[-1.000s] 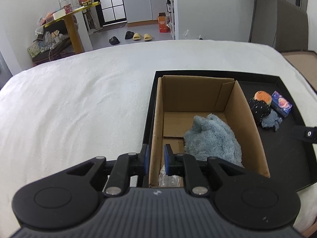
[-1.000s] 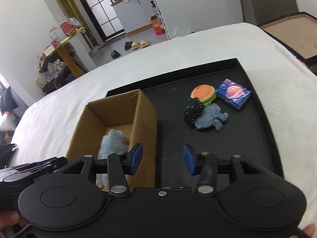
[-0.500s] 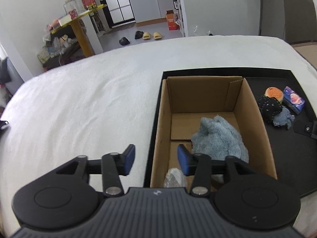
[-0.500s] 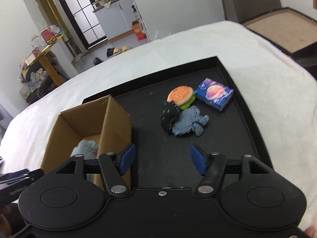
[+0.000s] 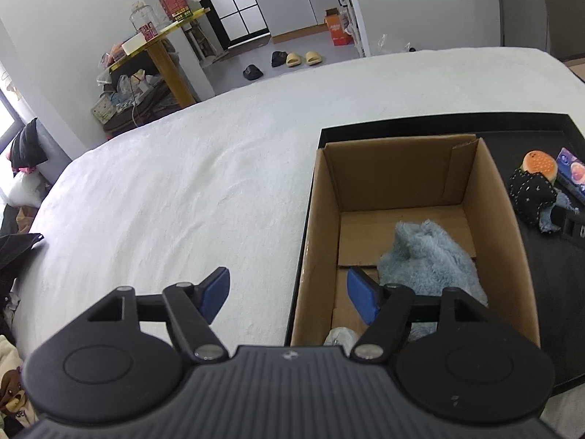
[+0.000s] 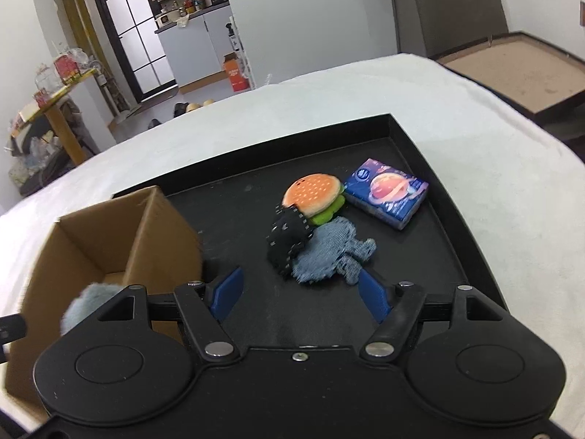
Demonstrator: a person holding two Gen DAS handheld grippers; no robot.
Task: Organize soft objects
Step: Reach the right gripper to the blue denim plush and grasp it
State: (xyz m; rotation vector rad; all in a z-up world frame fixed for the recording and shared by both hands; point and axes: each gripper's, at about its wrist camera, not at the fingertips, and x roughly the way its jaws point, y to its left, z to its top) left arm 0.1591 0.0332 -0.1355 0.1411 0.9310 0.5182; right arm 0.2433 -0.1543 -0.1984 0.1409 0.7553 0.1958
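An open cardboard box (image 5: 402, 168) stands in a black tray (image 6: 438, 190) and holds a fluffy blue-grey cloth (image 5: 427, 256). My left gripper (image 5: 289, 292) straddles the box's near left wall. Its jaws are opening and the pads stand clear of the cardboard. On the tray floor lie a burger plush (image 6: 314, 194), a black stitched fabric piece (image 6: 289, 234), a denim scrap (image 6: 329, 252) and a blue tissue pack (image 6: 387, 192). My right gripper (image 6: 299, 291) hovers just short of the denim scrap, jaws opening with nothing between them.
The tray rests on a white bedcover (image 5: 182, 183). A crumpled pale wrapper (image 5: 340, 334) lies in the box's near end. A brown board (image 6: 530, 69) lies beyond the bed at right. A cluttered wooden table (image 5: 161, 55) and slippers (image 5: 303, 59) sit far behind.
The left jaws, earlier shut on the box's wall, have spread wide and let it go. The right jaws widened too, and that gripper sank closer to the soft items on the tray.
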